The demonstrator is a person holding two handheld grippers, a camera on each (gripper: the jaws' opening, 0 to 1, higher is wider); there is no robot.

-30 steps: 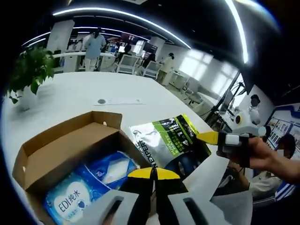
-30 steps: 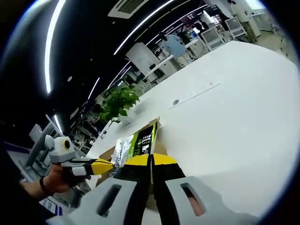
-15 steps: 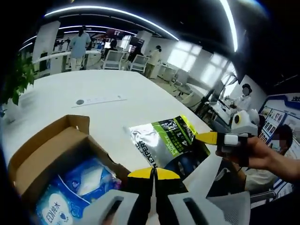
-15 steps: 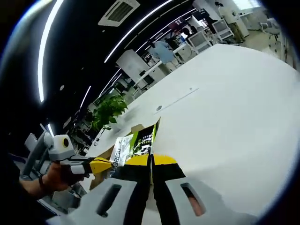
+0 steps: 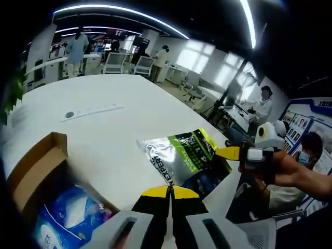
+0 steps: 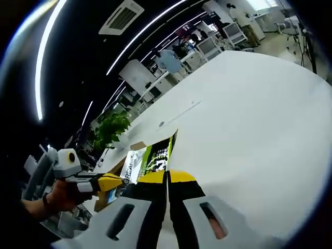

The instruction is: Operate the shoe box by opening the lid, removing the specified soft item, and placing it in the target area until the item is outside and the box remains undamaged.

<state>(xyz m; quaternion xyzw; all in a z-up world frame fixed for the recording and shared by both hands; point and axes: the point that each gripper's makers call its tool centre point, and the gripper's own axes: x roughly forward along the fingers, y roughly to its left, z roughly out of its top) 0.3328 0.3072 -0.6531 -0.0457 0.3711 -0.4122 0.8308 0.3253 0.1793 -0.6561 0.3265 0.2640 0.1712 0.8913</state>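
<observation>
Open shoe box [image 5: 36, 176] beside held foil pouch [image 5: 181, 158]

Shoe box [image 5: 36, 179]: in my left gripper view it has slid from the middle-left toward the lower-left edge; I now see one flap and part of the inside.
Blue tissue pack [image 5: 62, 220]: a second ago I saw its whole printed face in the box; now a part of it shows at the bottom edge.
Silver-green pouch [image 5: 184, 158]: it has drawn away from the box, with bare white desk [image 5: 104, 140] now between them.
Potted plant [image 6: 110, 129]: nearly gone from my left gripper view; smaller and farther in my right gripper view.
Box in my right gripper view: less of the cardboard shows behind the pouch than before.
</observation>
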